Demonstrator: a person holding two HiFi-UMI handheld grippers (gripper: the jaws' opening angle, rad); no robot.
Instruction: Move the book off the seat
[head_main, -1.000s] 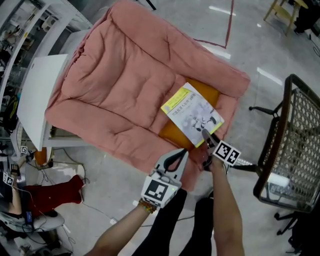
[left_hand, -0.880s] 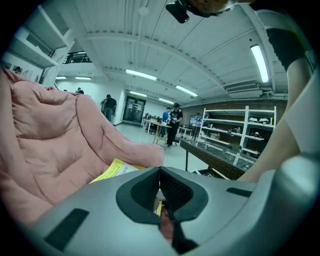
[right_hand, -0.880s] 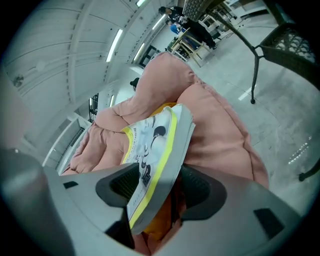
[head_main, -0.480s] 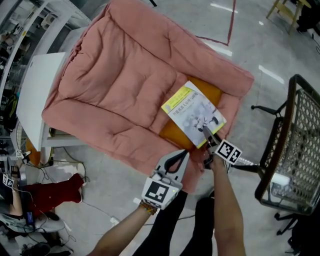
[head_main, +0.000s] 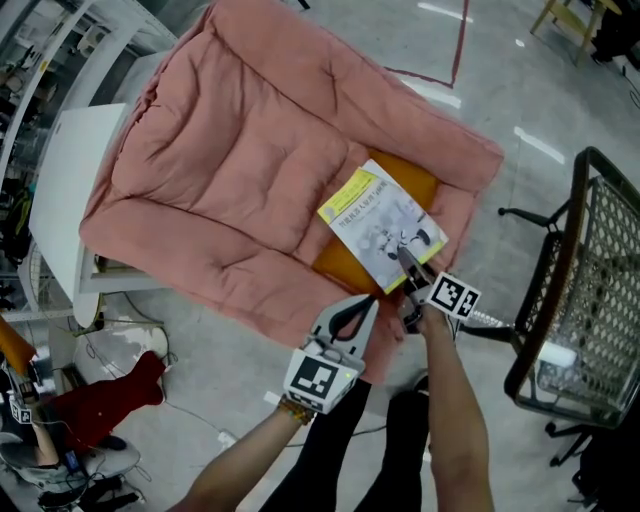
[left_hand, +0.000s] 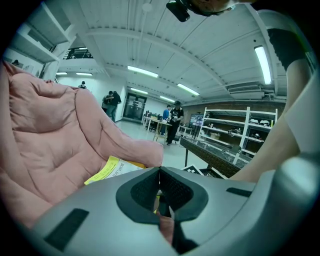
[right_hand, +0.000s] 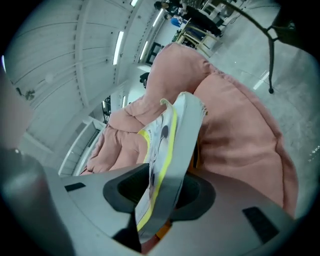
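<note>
A book (head_main: 383, 222) with a white and yellow cover lies on an orange pad (head_main: 343, 268) at the right front of the pink cushioned seat (head_main: 240, 160). My right gripper (head_main: 408, 262) has just been closing, and its jaws now press on the book's near edge. In the right gripper view the book (right_hand: 172, 140) stands on edge between the jaws of that gripper (right_hand: 160, 192). My left gripper (head_main: 368, 300) hangs shut and empty at the seat's front edge, just left of the right one. In the left gripper view the book (left_hand: 111, 169) shows beyond the left gripper (left_hand: 160, 174).
A dark wire-mesh chair (head_main: 590, 280) stands close on the right. A white panel (head_main: 65, 190) sits left of the seat, and red cloth (head_main: 105, 395) lies on the floor below it. Several people (left_hand: 172, 117) stand far off among tables and shelves.
The right gripper's jaws have closed on the book's near edge and risen slightly with it. The left gripper has stayed in place.
</note>
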